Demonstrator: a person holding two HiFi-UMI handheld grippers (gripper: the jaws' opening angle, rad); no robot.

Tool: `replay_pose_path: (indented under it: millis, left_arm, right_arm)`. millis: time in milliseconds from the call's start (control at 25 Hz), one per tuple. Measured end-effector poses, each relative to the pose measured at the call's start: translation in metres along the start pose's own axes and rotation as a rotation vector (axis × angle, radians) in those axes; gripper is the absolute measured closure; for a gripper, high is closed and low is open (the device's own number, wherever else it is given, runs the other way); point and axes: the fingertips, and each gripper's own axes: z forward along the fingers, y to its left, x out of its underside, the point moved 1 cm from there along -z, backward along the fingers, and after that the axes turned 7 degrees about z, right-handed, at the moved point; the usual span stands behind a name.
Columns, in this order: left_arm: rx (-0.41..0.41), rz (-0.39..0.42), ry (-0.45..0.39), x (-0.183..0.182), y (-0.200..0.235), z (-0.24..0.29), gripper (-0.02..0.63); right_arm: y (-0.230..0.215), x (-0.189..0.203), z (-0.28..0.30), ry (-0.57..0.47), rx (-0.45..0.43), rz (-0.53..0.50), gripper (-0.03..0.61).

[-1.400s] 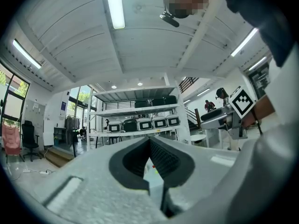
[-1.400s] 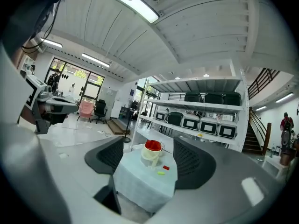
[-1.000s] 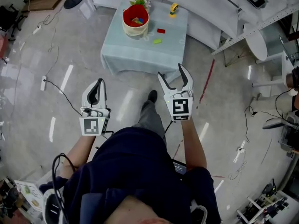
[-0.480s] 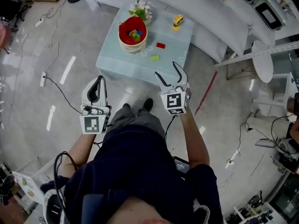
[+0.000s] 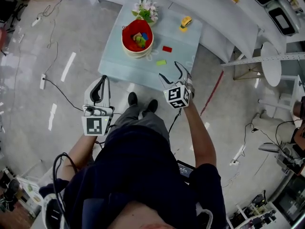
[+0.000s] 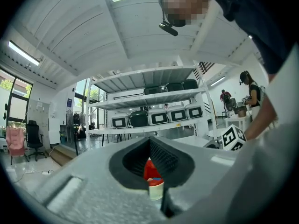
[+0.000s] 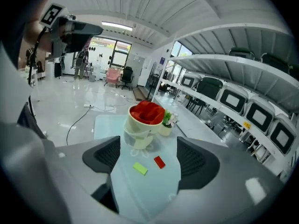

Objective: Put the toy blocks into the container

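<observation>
A cream container point(image 5: 137, 38) with a red lining holds several coloured blocks on a small pale-blue table point(image 5: 143, 70). A red block point(image 5: 167, 48) and a green block point(image 5: 161, 62) lie on the cloth to its right. My right gripper point(image 5: 170, 71) hovers over the table's near edge, tilted down. Its jaws have just been opening and have nothing between them. In the right gripper view, the green block point(image 7: 139, 168) and red block point(image 7: 160, 162) show between its fingers, with the container point(image 7: 145, 118) beyond. My left gripper point(image 5: 101, 82) is shut and empty, short of the table.
A flower pot point(image 5: 147, 7) and a yellow toy point(image 5: 185, 21) stand at the table's far side. White benches point(image 5: 228, 18) run behind it. Cables point(image 5: 57, 87) and a red floor line point(image 5: 212, 92) lie on the floor. The person's feet point(image 5: 142, 101) are close to the table.
The person has stepped toward the table, so it sits nearer in view. My right gripper has moved forward and dipped over the table's edge, jaws spread wider. My left gripper came forward too.
</observation>
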Motion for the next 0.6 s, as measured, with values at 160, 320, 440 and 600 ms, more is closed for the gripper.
replay_pose_path:
  millis: [160,320,440,600]
  left_arm:
    - [0.003,-0.001,0.012,0.009,0.009,0.013,0.611]
    - [-0.005,-0.007,0.022,0.013,0.013,0.021,0.611]
    - [-0.019,-0.020,0.041,0.018,0.017,0.023,0.611]
    - [-0.029,-0.008,0.063,0.025,0.020,0.024,0.611]
  right_arm:
    - [-0.001,0.019,0.029,0.050,-0.020,-0.017,0.186]
    - [-0.002,0.036,0.055,0.103,-0.051,-0.056,0.179]
    - [0.002,0.048,0.073,0.140,-0.087,-0.105,0.179]
    - [0.006,0.069,0.094,0.204,-0.157,-0.195,0.181]
